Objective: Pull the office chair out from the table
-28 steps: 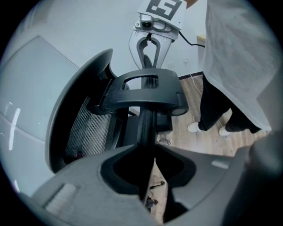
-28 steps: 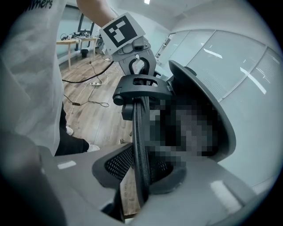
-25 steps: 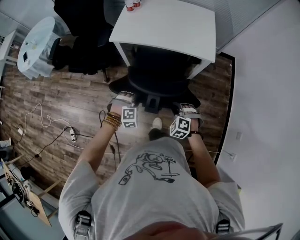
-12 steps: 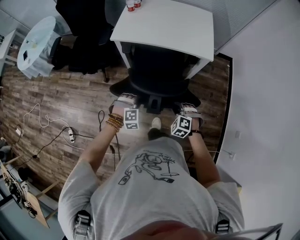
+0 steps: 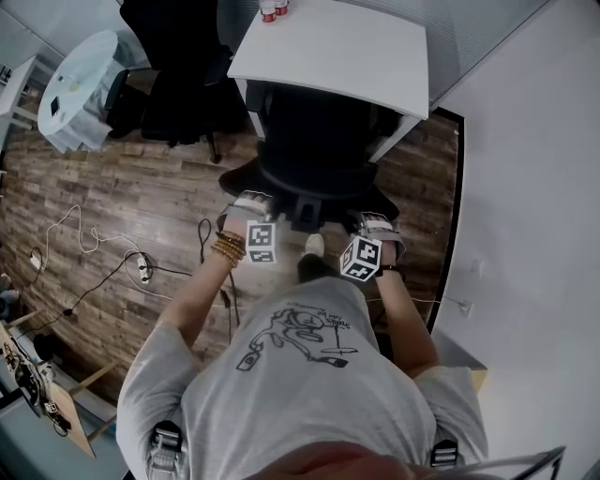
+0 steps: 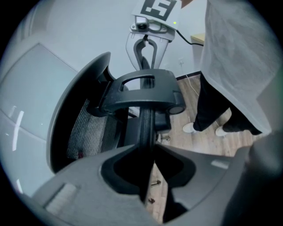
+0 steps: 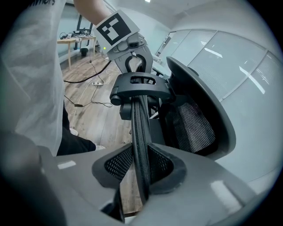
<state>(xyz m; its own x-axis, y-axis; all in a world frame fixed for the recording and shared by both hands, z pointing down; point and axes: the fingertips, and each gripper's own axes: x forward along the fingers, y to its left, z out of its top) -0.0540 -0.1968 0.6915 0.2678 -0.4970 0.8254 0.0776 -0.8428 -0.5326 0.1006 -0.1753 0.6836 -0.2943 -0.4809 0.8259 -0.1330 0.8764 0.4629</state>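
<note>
The black office chair point(image 5: 314, 141) stands partly under the white table point(image 5: 347, 52), with its back towards me. My left gripper point(image 5: 249, 203) is shut on the left side of the backrest's top edge, my right gripper point(image 5: 375, 223) on the right side. In the left gripper view the thin black backrest edge point(image 6: 146, 126) runs between the pads of the left gripper point(image 6: 148, 152), with the right gripper point(image 6: 148, 44) clamped at the far end. In the right gripper view the right gripper point(image 7: 140, 165) pinches the same ribbed edge point(image 7: 139, 128), and the mesh back point(image 7: 194, 128) curves away to the right.
A second black chair point(image 5: 173, 66) and a round white table point(image 5: 80, 84) stand at the upper left. Cables and a power strip point(image 5: 141, 270) lie on the wooden floor at the left. A white wall point(image 5: 525, 234) runs close along the right. Red-capped containers point(image 5: 273, 9) stand on the table's far corner.
Both grippers have drawn back towards me with the chair in their grip. More of the chair now shows outside the table's edge.
</note>
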